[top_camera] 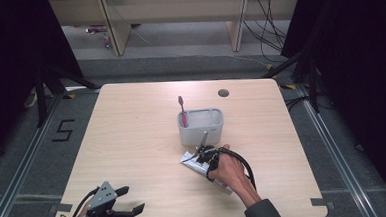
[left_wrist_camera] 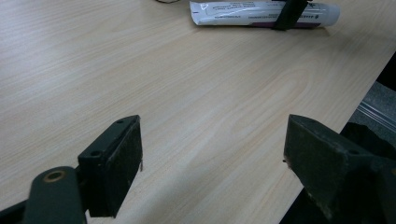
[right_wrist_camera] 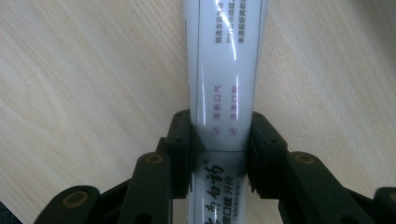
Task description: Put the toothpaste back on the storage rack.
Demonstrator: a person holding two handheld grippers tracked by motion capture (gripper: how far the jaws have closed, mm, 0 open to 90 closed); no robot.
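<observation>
A white toothpaste tube (top_camera: 190, 158) lies flat on the wooden table (top_camera: 132, 141), just in front of a grey caddy (top_camera: 202, 132). My right gripper (top_camera: 207, 156) is shut on the tube, one jaw pressing each side of its middle (right_wrist_camera: 229, 60). The tube still rests on the wood. A red toothbrush (top_camera: 182, 111) stands upright in the caddy's left compartment. My left gripper (top_camera: 131, 200) sits at the front left corner, open, with nothing between its jaws (left_wrist_camera: 212, 154). In the left gripper view the tube (left_wrist_camera: 252, 14) lies far off with a black jaw across it.
A round cable hole (top_camera: 223, 93) sits in the table's far right part. The table's front edge runs close beside the left gripper. Bare wood spreads across the left half. Dark floor, rails and desk legs surround the table.
</observation>
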